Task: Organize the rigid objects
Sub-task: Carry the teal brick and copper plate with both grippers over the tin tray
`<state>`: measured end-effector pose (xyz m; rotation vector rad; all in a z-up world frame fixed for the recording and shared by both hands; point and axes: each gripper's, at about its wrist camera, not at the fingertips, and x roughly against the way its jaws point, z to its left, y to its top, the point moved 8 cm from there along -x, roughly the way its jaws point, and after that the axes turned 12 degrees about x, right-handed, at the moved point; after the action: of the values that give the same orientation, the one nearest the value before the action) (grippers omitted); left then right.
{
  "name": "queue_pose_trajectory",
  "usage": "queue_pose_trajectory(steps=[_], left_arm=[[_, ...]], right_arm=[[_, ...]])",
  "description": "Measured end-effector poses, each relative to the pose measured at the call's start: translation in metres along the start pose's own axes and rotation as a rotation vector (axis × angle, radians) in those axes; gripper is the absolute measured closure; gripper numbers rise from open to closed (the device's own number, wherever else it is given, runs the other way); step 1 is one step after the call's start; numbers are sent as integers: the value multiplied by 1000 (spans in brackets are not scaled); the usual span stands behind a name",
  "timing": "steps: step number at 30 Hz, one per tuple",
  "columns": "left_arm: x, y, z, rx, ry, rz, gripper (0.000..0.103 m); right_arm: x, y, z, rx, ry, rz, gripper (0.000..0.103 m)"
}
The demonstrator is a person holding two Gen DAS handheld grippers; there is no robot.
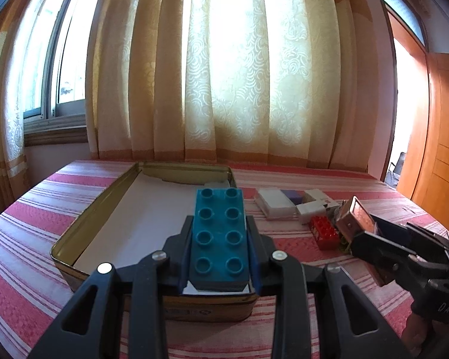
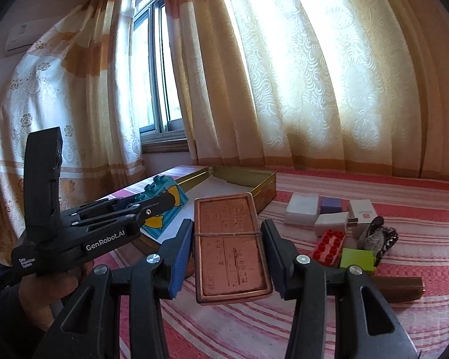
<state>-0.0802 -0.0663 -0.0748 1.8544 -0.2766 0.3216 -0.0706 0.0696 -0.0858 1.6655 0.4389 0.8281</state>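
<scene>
My left gripper (image 1: 220,233) is shut on a teal toy brick (image 1: 218,239) and holds it above the near right part of an open gold tin box (image 1: 83,224) lined with white paper. My right gripper (image 2: 227,239) is shut on a copper-coloured flat metal case (image 2: 230,248) with a rubber band round it, held above the striped cloth right of the tin. The right gripper shows in the left wrist view (image 1: 365,224), the left one in the right wrist view (image 2: 152,206).
On the pink striped cloth (image 1: 30,224) right of the tin lie white boxes (image 1: 275,202), a purple block (image 1: 291,196), a red brick (image 1: 324,232), a lime block (image 2: 357,258), a dark furry item (image 2: 377,233) and a brown cylinder (image 2: 401,288). Curtains hang behind.
</scene>
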Motion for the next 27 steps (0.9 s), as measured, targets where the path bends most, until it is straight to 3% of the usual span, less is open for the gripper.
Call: queue_pose_trajectory(steps=[9, 16, 21, 27], left_arm=[[-10, 10, 26, 35, 34, 61, 73], [-21, 28, 42, 9, 65, 91, 73], [-37, 41, 48, -11, 74, 140, 73], [-65, 52, 60, -23, 109, 203, 73]], right_arm=[[-19, 5, 5, -24, 68, 70, 54], [-37, 36, 10, 74, 65, 87, 54], [-70, 56, 16, 171, 43, 130, 54], [-113, 64, 15, 196, 43, 179, 54]])
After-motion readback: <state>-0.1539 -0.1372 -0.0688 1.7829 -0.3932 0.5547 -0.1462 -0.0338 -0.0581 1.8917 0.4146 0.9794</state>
